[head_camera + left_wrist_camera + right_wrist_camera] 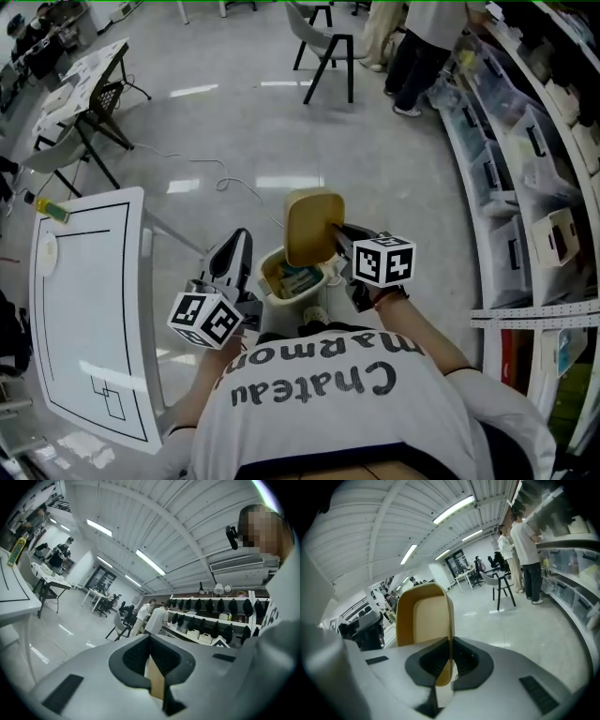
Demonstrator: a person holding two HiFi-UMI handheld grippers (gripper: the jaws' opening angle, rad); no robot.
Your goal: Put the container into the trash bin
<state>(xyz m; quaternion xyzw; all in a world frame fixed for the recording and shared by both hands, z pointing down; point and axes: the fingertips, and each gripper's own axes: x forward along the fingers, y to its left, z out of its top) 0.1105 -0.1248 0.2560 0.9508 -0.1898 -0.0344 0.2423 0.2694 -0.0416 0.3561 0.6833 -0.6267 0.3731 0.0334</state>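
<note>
– Right tool (pixel 336 234): what's it got?
– It's clamped on the tan container (pixel 312 220). One side wall is pinched thin btwn the pads, per the right gripper view; hollow side faces that cam.
– Where's the container vs the bin?
– Held on end, just above the white trash bin (pixel 270 274), over its far rim and not inside. Touching the rim or not, can't tell from the head view. The tool grips it from the person's right, near its lower half.
– Anything in the bin?
– Some scraps, teal and white.
– Left tool (pixel 234 255)?
– Pads pressed together, tip pointing up, just left of the bin, apart from the container. A tan sliver shows in the slit behind the pads; prob. not a grip, view's too poor to say.
– Surroundings?
– White counter (pixel 84 319) at the person's left; black-legged chair (pixel 328 47) well beyond on the floor.
</note>
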